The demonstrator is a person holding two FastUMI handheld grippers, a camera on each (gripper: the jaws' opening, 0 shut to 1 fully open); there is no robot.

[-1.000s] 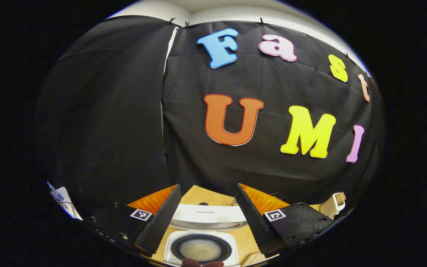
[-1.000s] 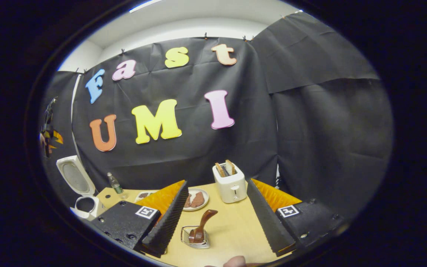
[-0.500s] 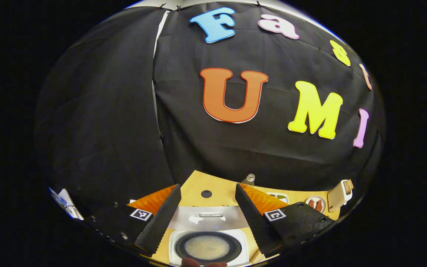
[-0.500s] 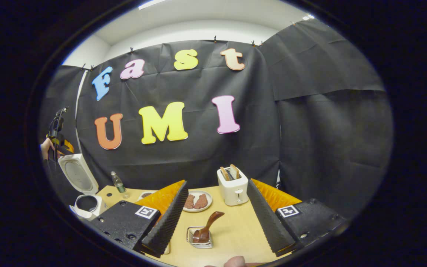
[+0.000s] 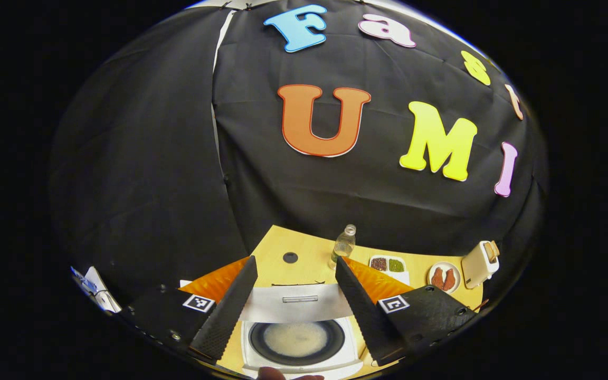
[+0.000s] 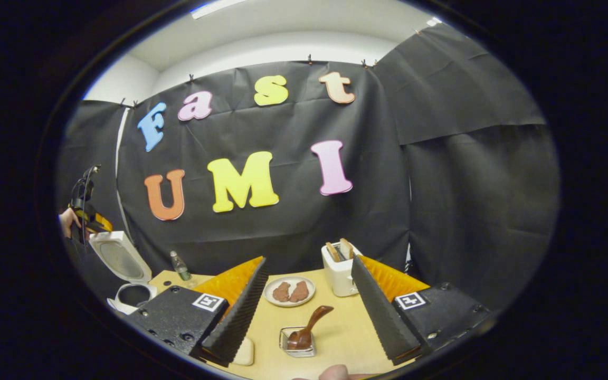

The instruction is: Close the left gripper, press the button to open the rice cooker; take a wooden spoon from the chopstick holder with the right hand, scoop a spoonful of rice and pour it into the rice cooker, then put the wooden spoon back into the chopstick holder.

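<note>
At the far left of the right gripper view, the left gripper (image 6: 85,208) hangs above the raised lid (image 6: 120,257) of the rice cooker (image 6: 134,295), a hand (image 6: 66,220) behind it; from this distance I cannot tell how its fingers stand, but in the left gripper view they spread wide on either side of the open pot (image 5: 297,340), which holds a pale layer at its bottom. So the lid is up and the button step looks finished; the step in hand, as I judge it, is fetching the wooden spoon (image 6: 309,326). It leans in the small chopstick holder (image 6: 297,343) on the table (image 6: 335,338), bowl down in the holder and handle slanting up toward the right, between the right gripper (image 6: 309,309)'s widely parted fingers and a little ahead of them. To do this well, the right gripper should come down and forward along the line of that slanted handle, so both fingers meet its sides at the upper, free part and not the holder's rim. The holder looks light and could tip or slide if nudged, so close on the handle only, then lift along the handle's lean rather than straight across. Farther back stand a plate (image 6: 289,291) and, to its right, a toaster (image 6: 340,269), partly behind one finger; both are well apart from the holder and need no touching.
</note>
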